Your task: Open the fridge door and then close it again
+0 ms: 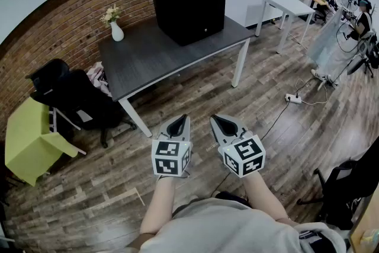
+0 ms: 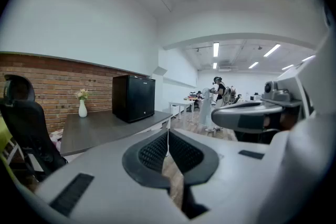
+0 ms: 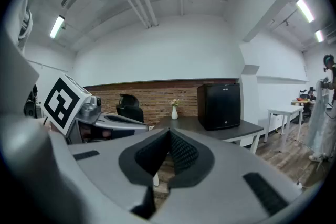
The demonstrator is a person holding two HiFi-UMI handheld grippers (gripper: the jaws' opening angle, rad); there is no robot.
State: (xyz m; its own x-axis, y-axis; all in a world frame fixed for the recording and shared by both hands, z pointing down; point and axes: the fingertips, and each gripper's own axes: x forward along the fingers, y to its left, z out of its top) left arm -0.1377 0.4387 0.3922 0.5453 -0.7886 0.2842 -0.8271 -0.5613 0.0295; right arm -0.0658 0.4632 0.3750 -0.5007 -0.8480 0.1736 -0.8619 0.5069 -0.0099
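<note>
A small black fridge [image 1: 189,4] stands with its door closed on the far right part of a dark grey table [image 1: 148,62]. The fridge [image 2: 133,97] shows at a distance in the left gripper view, and the fridge [image 3: 219,106] likewise in the right gripper view. Both grippers are held side by side over the wooden floor, well short of the table. My left gripper [image 1: 179,120] is shut with nothing in it, its tips [image 2: 167,132] meeting. My right gripper [image 1: 217,121] is also shut and empty, its tips [image 3: 169,132] together.
A white vase with flowers [image 1: 115,26] stands at the table's far left corner. A black office chair [image 1: 77,101] and a lime green chair [image 1: 29,139] stand left of the table. A power strip with cable [image 1: 293,99] lies on the floor at right; a white desk [image 1: 290,9] and people stand beyond.
</note>
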